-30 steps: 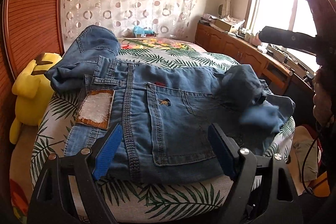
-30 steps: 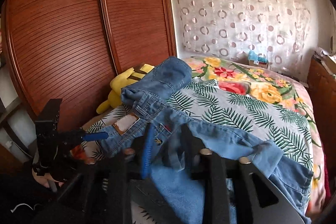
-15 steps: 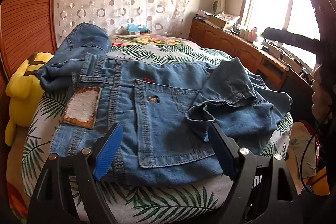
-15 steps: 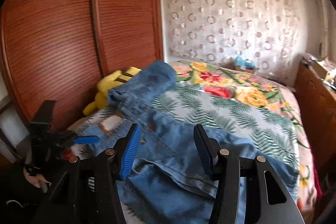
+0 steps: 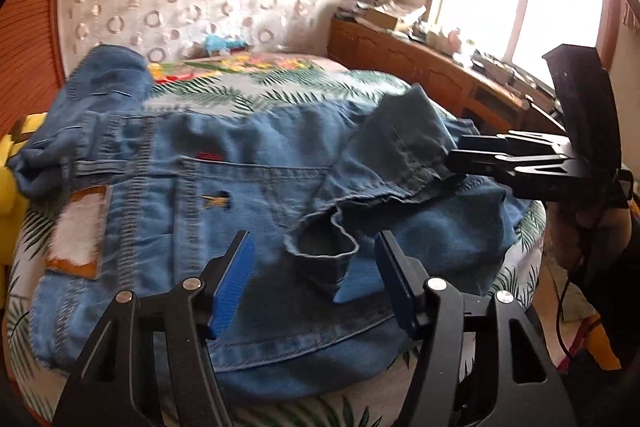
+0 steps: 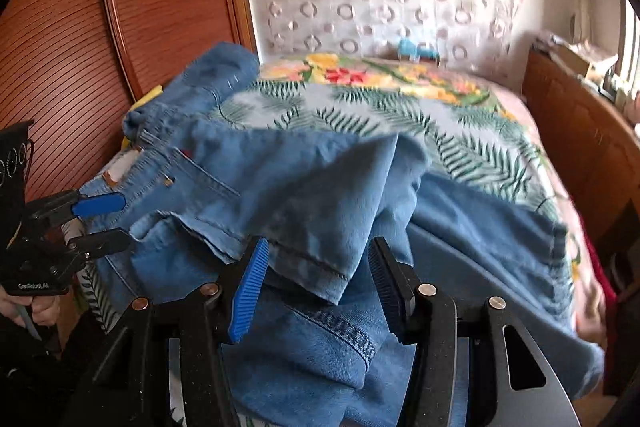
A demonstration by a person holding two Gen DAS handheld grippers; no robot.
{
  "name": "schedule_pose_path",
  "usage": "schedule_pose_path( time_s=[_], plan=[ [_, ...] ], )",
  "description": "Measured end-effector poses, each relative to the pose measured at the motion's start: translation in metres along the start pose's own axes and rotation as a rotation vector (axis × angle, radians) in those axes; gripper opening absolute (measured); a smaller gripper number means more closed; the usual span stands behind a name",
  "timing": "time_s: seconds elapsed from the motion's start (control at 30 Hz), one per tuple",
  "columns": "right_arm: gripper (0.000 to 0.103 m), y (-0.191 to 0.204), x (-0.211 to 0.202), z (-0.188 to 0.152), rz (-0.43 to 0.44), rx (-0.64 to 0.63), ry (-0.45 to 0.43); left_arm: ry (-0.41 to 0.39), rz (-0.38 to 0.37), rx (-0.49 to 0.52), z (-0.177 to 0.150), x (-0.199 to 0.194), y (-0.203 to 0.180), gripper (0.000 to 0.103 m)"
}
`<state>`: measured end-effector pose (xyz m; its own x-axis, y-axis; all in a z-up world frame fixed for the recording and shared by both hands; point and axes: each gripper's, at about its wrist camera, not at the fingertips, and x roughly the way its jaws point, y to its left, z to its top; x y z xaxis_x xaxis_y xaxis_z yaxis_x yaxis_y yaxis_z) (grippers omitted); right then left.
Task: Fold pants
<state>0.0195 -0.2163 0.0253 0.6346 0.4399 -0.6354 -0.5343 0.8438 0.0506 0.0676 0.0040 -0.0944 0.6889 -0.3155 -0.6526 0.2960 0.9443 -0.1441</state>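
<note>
The pants (image 5: 248,211) — blue jeans — lie spread across the near end of the bed (image 6: 400,107), back pocket up, with one leg folded over onto the seat. The left gripper (image 5: 316,279) hovers over the leg's hem; its jaws have just been closing and stand partly open, pressing on nothing. The right gripper (image 6: 316,283) is also partly open — denim lies between its blue pads (image 6: 248,291), ungripped.

Blue denim pants (image 5: 248,211) — spread back-pocket up on the bed, leg cuff folded over seat
</note>
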Motion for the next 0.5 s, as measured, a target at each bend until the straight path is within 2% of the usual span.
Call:
schedule_pose_path(
  time_s=[0.03, 0.13, 0.23, 0.27, 0.3, 0.37, 0.43, 0.5],
  plan=[
    [0.054, 0.001, 0.003, 0.001, 0.0, 0.001, 0.008, 0.008, 0.006, 0.009, 0.001, 0.003, -0.002, 0.063],
    [0.053, 0.002, 0.015, 0.005, 0.011, 0.016, 0.035, 0.039, 0.025, 0.026, 0.003, 0.017, -0.004, 0.051],
    [0.042, 0.003, 0.023, 0.011, 0.03, 0.016, 0.06, 0.06, 0.042, 0.023, 0.002, 0.024, -0.003, 0.032],
    [0.033, 0.0, 0.027, 0.014, 0.038, 0.017, 0.071, 0.065, 0.038, 0.022, 0.001, 0.025, -0.002, 0.026],
    [0.02, -0.001, 0.03, 0.017, 0.054, 0.021, 0.078, 0.06, 0.037, 0.024, 0.0, 0.024, -0.003, 0.022],
    [0.007, -0.006, 0.037, 0.026, 0.108, 0.023, 0.07, 0.051, 0.04, 0.031, 0.0, 0.02, -0.005, 0.012],
    [0.006, -0.008, 0.032, 0.029, 0.113, 0.005, 0.036, 0.034, 0.039, 0.027, 0.002, 0.011, -0.006, 0.008],
    [0.005, -0.003, 0.021, 0.041, 0.11, -0.009, -0.013, -0.017, 0.042, 0.032, 0.006, -0.009, -0.009, 0.008]
  ],
)
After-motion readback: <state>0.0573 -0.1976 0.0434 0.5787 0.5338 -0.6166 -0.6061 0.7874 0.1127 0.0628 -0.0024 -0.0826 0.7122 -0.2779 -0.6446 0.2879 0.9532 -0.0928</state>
